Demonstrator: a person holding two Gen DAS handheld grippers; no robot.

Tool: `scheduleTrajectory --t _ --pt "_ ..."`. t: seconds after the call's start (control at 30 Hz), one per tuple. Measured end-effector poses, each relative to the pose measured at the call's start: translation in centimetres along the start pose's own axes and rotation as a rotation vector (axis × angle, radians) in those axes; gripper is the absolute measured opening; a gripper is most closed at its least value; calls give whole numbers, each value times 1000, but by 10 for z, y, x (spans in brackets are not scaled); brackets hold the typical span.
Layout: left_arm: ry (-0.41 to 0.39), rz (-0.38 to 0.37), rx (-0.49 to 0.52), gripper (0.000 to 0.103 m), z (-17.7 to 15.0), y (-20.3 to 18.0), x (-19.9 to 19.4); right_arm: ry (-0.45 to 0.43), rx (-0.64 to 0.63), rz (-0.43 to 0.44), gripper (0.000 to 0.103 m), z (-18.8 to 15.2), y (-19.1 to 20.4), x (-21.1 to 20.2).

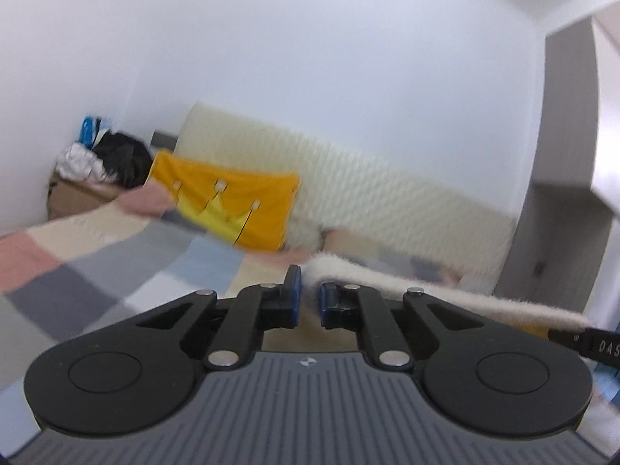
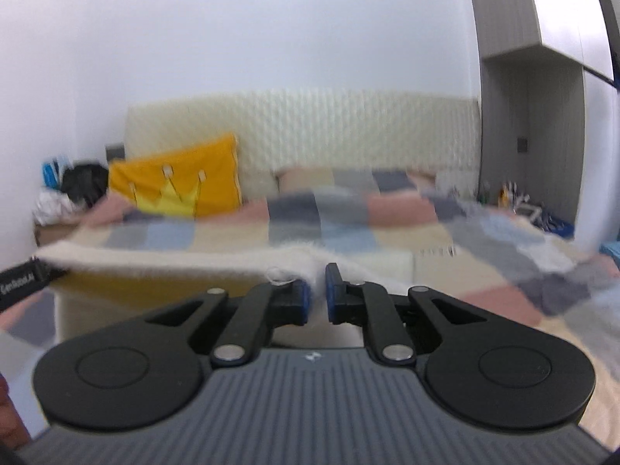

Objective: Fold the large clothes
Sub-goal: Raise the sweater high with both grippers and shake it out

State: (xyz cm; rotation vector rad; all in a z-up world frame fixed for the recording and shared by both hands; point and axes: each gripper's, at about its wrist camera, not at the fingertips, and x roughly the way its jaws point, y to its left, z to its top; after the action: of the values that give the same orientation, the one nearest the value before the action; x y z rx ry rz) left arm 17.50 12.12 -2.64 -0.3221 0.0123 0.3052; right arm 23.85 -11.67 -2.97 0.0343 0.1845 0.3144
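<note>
A fuzzy cream garment is held stretched in the air above the bed, between both grippers. In the left wrist view my left gripper (image 1: 309, 298) is shut on one end of the garment (image 1: 445, 292), which runs off to the right toward the other gripper's body (image 1: 596, 343). In the right wrist view my right gripper (image 2: 317, 290) is shut on the other end of the garment (image 2: 162, 261), which stretches left to the other gripper (image 2: 23, 281). The rest of the garment hangs below, hidden by the gripper bodies.
A bed with a checked pastel blanket (image 2: 348, 217) lies below and ahead, with a yellow crown pillow (image 2: 182, 178) and a cream headboard (image 2: 348, 128). A box of clothes (image 1: 89, 170) stands at the far left. A grey wardrobe (image 2: 542, 116) stands at the right.
</note>
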Motion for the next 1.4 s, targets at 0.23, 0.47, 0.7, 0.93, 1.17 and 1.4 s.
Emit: scheduleTrajectory --t 0.23,0.47,0.7,0.93,1.17,1.4 --pt "-135 -49 -16 12 92 -35 -41 -145 48 53 11 102 -13 -51" --pt "-267 -102 -32 11 197 -66 -95 -265 83 149 11 189 -24 -110" --pt "-381 -127 13 11 284 -89 -154 -338 126 257 11 255 -32 -167" --pt "-435 -154 46 11 332 -96 -191 -375 151 367 10 301 -35 -197" --pt "-280 -120 27 11 301 -75 -131 -251 144 374 10 283 -33 -129" --pt "-52 -56 -6 11 230 -39 14 -19 198 313 10 223 -35 35"
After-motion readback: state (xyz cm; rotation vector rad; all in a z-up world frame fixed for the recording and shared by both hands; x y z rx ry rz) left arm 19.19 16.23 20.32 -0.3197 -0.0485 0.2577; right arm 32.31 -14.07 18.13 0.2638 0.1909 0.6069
